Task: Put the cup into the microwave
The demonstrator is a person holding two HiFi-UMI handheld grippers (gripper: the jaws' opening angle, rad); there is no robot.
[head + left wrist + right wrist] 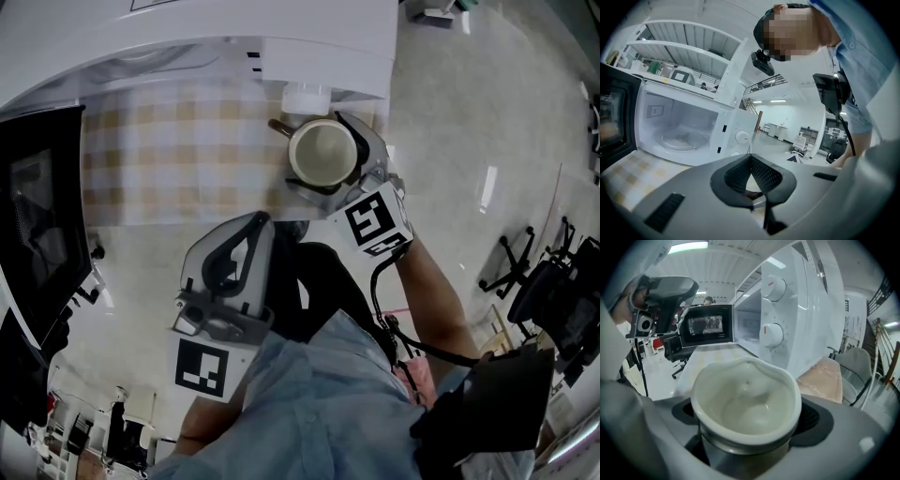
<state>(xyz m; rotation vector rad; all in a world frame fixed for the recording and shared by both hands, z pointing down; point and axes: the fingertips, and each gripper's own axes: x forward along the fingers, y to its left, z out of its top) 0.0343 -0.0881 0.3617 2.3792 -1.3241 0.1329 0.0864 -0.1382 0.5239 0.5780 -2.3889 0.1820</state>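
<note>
Closest to us, at the bottom of the head view, the left gripper [258, 225] hangs off the near edge of the desk, above the pale floor [469, 141]. In the left gripper view its jaws are pressed together at the tips, with nothing between them.

Just beyond it, in the upper middle of the head view, the right gripper [750, 423] has its jaws pinching the cup [323, 153] from both sides. The cup stands upright with its mouth open to us, cream-white inside and empty, and its brown handle [278, 125] points to the upper left. It sits at the right edge of the checked cloth [178, 159] that covers the desk. We cannot tell whether its base touches the cloth.

Behind the cup, along the top of the head view, stands the white microwave [281, 37]. The cup is outside it, right before the control panel, and in the right gripper view we see the two knobs [772, 289] above and beyond the rim. The black door [37, 216] is swung open at the left edge of the head view. In the left gripper view we see the open cavity with the glass turntable [682, 138] on its floor.
</note>
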